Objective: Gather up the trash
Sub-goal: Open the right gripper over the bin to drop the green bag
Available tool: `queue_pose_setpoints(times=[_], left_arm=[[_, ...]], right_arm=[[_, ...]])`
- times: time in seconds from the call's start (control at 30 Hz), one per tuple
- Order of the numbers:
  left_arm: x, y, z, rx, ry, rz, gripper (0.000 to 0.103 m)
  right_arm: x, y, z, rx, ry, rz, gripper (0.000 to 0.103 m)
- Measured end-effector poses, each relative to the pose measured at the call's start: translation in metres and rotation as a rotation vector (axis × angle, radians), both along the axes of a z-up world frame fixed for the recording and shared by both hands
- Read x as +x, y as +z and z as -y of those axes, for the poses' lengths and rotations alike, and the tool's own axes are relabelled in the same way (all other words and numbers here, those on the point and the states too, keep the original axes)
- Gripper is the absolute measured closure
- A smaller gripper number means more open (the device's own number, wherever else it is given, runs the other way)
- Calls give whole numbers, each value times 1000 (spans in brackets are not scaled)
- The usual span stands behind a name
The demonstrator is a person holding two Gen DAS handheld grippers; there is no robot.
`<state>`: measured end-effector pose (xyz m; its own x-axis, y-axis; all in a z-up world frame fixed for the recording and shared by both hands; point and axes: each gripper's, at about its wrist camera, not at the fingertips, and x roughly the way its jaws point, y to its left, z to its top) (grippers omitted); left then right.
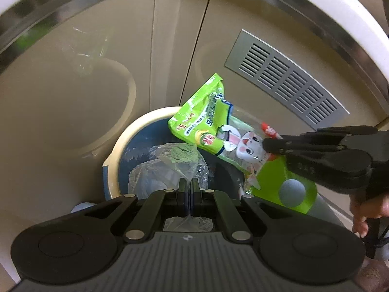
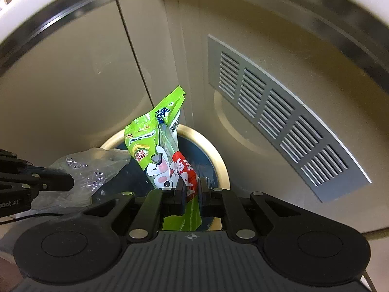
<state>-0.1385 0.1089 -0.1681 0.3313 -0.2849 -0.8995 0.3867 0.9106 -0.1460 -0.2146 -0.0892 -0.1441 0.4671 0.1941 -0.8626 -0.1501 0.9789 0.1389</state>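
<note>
Left claw (image 1: 187,189): pressed together on a crumpled clear plastic bag (image 1: 170,168); a thin fold of film ran between the two fingers and showed again behind them, near the claw body.
Clear plastic bag: hung directly over the mouth of the bin (image 1: 116,150), its loose bulk spread above the opening; whether it touched the rim could not be told. From the right wrist view the same bag (image 2: 90,170) sat left of the green packet, with the left claw (image 2: 70,182) coming in from the left edge.
Right claw (image 2: 192,189): pinching a green snack packet (image 2: 155,146) at its lower end, fingers closed on the wrapper with a strip of green showing between them.
Green snack packet: printed with a cartoon rabbit and a red patch; it stood up and leaned away from the claw, over the far side of the bin opening (image 2: 218,160). In the left wrist view the packet (image 1: 206,124) lay tilted across the right side of the bin, held by the right claw (image 1: 267,144) entering from the right.
Bin: round, cream rim, dark blue inside, standing against beige cabinet doors (image 1: 73,97).
Surroundings: a grey slotted vent panel (image 1: 287,77) was set in the right-hand door; a white bench edge (image 1: 328,7) curved across the top.
Person's hand (image 1: 369,209): partly visible at the right edge, gripping the right claw's handle.
</note>
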Motion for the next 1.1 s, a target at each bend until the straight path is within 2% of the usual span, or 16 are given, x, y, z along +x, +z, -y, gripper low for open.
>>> queue_pose_setpoints(times=[0.43,0.53,0.6,0.63,0.67,0.7,0.73,0.77,0.87,0.97,1.1], left_arm=[[22,-32,16,64,-9,-38,102],[22,-42,15,77,-4,-50,101],[20,-46,15,88,2,-56,98],[19,-48,15,92,6,-60,87],[17,-48,16,91,13,-62,60],[17,-49,15,92,23,-66,43],[16,-49,14,99,36,-66,14],[14,-47,12,104,46,-53,5],[6,-40,10,111,33,-7,1],[-4,-29,4,126,37,24,0],[-20,-10,-9,117,64,49,0]], right_arm=[[23,-24,-5,8,1,-64,91],[25,-31,-5,22,-5,-71,87],[24,-35,-5,43,-17,-75,86],[24,-36,-3,59,-24,-79,79],[23,-38,-1,69,-36,-84,66],[23,-39,1,73,-49,-87,59],[22,-39,2,77,-60,-86,49],[21,-39,3,81,-66,-83,46],[17,-36,7,81,-79,-79,41],[12,-26,11,90,-93,-80,37],[-7,0,16,105,-88,-52,29]])
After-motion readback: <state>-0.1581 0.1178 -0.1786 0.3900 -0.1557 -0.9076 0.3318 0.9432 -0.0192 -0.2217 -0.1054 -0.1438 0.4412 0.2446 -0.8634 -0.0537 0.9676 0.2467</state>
